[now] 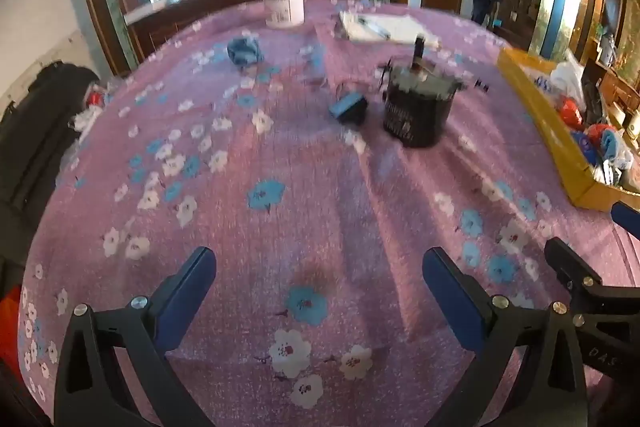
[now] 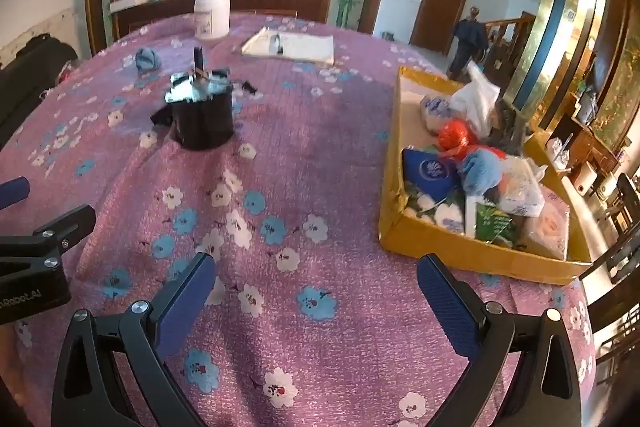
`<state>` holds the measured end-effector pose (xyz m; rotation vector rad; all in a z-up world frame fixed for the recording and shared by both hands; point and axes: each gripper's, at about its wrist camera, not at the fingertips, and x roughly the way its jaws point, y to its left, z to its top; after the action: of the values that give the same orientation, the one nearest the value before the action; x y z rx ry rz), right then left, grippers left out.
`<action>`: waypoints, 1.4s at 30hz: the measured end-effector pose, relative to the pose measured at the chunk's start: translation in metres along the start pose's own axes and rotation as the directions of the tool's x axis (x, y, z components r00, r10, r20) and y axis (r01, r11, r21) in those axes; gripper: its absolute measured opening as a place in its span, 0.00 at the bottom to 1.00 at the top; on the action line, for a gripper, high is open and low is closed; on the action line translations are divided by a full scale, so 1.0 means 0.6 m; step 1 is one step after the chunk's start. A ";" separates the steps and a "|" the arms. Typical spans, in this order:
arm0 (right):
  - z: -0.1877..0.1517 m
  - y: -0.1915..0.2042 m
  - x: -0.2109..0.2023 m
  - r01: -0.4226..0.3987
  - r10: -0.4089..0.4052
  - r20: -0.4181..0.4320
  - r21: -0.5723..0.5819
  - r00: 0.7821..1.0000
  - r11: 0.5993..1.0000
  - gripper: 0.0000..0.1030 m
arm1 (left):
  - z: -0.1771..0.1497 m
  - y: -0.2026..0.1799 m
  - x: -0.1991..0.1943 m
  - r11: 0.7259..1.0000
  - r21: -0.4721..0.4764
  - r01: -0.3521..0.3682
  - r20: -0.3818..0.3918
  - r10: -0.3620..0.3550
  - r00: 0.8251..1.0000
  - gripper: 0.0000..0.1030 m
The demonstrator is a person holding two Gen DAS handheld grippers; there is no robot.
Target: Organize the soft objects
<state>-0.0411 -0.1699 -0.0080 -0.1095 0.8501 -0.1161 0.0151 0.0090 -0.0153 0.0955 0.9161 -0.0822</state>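
Both tongs apart, empty: left tongs (image 1: 319, 261), right tongs (image 2: 316, 267) over floral worktop (image 2: 304, 155); blue cloth (image 1: 244, 51) far side; yellow box (image 2: 472, 251) holds soft items.

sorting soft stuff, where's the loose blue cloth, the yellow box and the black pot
blue cloth (image 1: 244, 51), left wrist view, middle of the bundle
yellow box (image 2: 460, 251), right wrist view, near outer wall
black pot (image 2: 203, 121), right wrist view, side wall
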 end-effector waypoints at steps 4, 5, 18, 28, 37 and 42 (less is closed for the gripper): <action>-0.001 0.004 0.025 -0.066 0.068 -0.089 0.027 0.994 0.997 0.99 | -0.005 0.010 0.017 1.000 0.031 0.001 -0.067 0.001 0.998 1.00; -0.002 0.004 0.031 -0.086 0.091 -0.112 0.042 0.990 0.995 0.99 | -0.006 0.016 0.016 0.999 0.041 0.002 -0.079 0.001 0.997 1.00; 0.008 0.017 0.071 -0.049 0.070 -0.140 0.148 0.988 0.988 0.99 | 0.000 0.046 0.051 0.999 -0.006 0.049 -0.121 -0.049 0.991 1.00; 0.015 0.013 0.072 -0.053 0.075 -0.146 0.148 0.986 0.988 0.99 | 0.000 0.044 0.052 0.999 -0.011 0.044 -0.087 -0.045 0.995 1.00; 0.015 0.012 0.073 -0.054 0.076 -0.146 0.147 0.986 0.988 0.99 | 0.000 0.043 0.052 0.999 -0.017 0.040 -0.088 -0.042 0.995 1.00; 0.015 0.013 0.073 -0.054 0.076 -0.147 0.147 0.986 0.988 0.99 | -0.001 0.042 0.052 0.999 -0.017 0.041 -0.088 -0.042 0.995 1.00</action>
<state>-0.0051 -0.1683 -0.0358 0.0625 0.9936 -0.1245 0.0363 0.0333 -0.0392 0.0668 1.0066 -0.1104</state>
